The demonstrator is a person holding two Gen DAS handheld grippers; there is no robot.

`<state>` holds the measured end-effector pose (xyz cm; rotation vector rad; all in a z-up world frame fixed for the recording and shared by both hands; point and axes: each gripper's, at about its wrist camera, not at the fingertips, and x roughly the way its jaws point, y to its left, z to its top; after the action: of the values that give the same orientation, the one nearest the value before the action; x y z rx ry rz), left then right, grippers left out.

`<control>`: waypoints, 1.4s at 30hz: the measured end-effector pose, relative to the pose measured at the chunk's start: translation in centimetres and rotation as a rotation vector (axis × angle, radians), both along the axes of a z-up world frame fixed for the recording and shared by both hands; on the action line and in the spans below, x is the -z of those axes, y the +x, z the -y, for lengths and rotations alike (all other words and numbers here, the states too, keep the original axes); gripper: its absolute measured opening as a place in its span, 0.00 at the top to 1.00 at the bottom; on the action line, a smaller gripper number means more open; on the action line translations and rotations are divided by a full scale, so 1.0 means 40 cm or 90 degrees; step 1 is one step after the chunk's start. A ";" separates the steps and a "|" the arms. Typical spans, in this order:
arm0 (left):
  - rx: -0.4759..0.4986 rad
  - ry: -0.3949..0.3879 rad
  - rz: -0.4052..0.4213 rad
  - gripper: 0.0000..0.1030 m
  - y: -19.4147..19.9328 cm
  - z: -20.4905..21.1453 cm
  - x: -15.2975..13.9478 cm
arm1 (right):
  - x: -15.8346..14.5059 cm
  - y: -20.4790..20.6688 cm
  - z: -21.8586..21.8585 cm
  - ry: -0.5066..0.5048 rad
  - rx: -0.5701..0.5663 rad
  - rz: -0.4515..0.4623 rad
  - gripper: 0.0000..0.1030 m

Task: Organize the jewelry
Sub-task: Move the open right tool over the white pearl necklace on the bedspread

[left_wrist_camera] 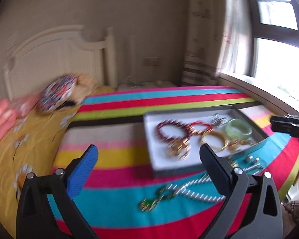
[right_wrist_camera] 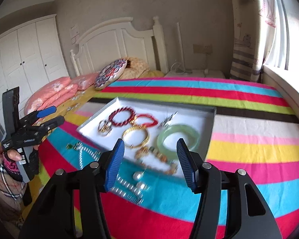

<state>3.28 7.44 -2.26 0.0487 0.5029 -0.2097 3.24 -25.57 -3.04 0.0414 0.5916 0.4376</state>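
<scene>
Blue ribbed pads line the right claw (right_wrist_camera: 150,159), which hangs released, jaws wide apart and holding nothing, over the near edge of the striped bedspread (right_wrist_camera: 249,159). Just ahead of and below its tips lie loose pearl-like beads (right_wrist_camera: 138,176) and a silver chain necklace (right_wrist_camera: 127,189), whose long axis runs from the claw's left pad away toward the left, ending in a green pendant (right_wrist_camera: 69,145). These loose pieces sit on the bed outside the tray; a beaded bracelet (right_wrist_camera: 157,158) lies at the tray's near edge, though blur hides whether it is inside or across the rim. Beyond, the grey-rimmed tray (right_wrist_camera: 212,123) holds a green jade bangle (right_wrist_camera: 178,137), a gold bangle (right_wrist_camera: 136,137), two red bead bracelets (right_wrist_camera: 122,117) and gold rings (right_wrist_camera: 104,128).

The left claw (left_wrist_camera: 148,170) is likewise released and empty, jaws spread. From its view the necklace (left_wrist_camera: 189,191) lies between and just below its tips, the tray (left_wrist_camera: 149,139) forward and to the right. Seen from the right wrist, however, it is held up and well off to the left.

By my judgement the right claw is nearer the beads, the necklace's pendant end lies toward the left claw, and both pieces must travel forward into the tray.
</scene>
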 end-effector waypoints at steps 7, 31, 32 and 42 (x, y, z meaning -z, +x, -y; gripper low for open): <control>-0.036 -0.023 -0.025 0.02 -0.059 -0.058 0.058 | 0.048 -0.019 -0.101 -0.013 -0.074 -0.060 0.48; -0.007 -0.025 -0.030 0.02 -0.101 -0.048 0.101 | 0.102 0.046 -0.256 -0.057 -0.092 -0.138 0.99; -0.008 -0.030 -0.032 0.02 -0.096 -0.048 0.103 | 0.092 0.036 -0.261 -0.066 -0.094 -0.119 0.99; 0.006 -0.019 -0.038 0.02 -0.095 -0.011 0.117 | 0.100 0.061 -0.260 -0.052 -0.128 -0.158 0.73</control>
<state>-0.52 7.88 -6.93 0.0152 0.5581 -0.2280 5.69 -15.15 -7.04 -0.0428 0.8626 0.6084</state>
